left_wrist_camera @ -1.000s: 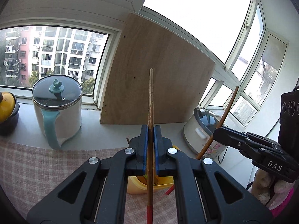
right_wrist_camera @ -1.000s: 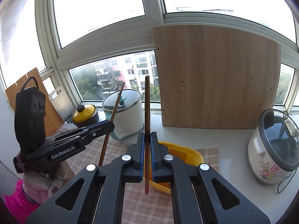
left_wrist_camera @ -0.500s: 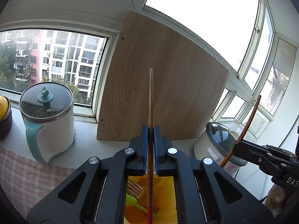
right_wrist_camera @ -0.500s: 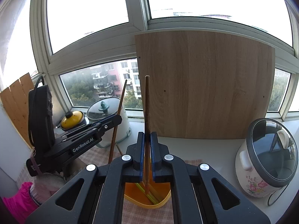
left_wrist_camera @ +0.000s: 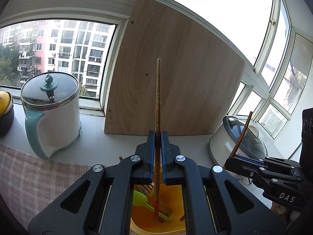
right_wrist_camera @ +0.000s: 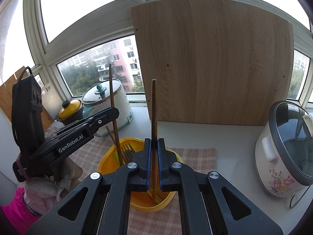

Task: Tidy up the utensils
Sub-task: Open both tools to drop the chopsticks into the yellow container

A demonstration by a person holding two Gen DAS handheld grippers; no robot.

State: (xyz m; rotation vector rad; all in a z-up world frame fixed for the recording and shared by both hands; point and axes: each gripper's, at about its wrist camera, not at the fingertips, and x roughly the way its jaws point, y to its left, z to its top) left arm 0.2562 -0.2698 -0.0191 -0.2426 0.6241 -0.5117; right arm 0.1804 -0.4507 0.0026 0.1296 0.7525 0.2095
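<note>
The left gripper (left_wrist_camera: 157, 137) has its blue-padded jaws clamped on a slim wooden chopstick (left_wrist_camera: 157, 101), red tip down in a glossy yellow plastic bin (right_wrist_camera: 109, 156). The right gripper (right_wrist_camera: 153, 146) pinches a darker chopstick (right_wrist_camera: 153, 107) over the same bin, which stands on a checked cloth (right_wrist_camera: 195, 154) and holds a wooden fork (right_wrist_camera: 128, 150) and a green spoon (left_wrist_camera: 139, 197).

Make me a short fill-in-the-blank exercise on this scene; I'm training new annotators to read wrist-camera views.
1. Each gripper is shut on one wooden ____.
2. The left gripper and right gripper hold them over a ____ tub.
3. The spoon in the tub is ____.
4. The kettle's handle is ____.

Answers: chopstick; yellow; green; teal
</note>
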